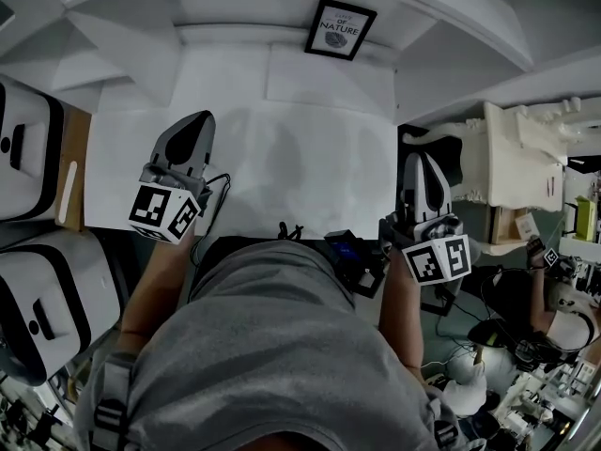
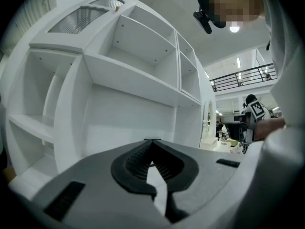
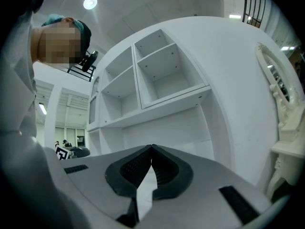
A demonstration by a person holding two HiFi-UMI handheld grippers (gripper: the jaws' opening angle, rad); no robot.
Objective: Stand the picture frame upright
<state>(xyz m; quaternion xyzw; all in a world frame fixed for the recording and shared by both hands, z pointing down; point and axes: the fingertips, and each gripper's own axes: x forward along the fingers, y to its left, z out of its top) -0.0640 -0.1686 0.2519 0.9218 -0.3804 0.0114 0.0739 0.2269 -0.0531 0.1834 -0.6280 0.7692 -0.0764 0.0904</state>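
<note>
1. Since the picture frame (image 1: 340, 28) sits at twelve o'clock, far across the white desk (image 1: 282, 158), neither gripper reaches it.
2. Left gripper (image 1: 197, 125), nine o'clock, and right gripper (image 1: 418, 163), three o'clock: jaws pressed together, empty, likely just waiting.

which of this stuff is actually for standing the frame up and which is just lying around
For the job:
- picture frame, at the back of the white desk
- left gripper and right gripper, both shut and empty

Just lying about:
- white boxes with black bands, at the left
- ornate white furniture, at the right
</note>
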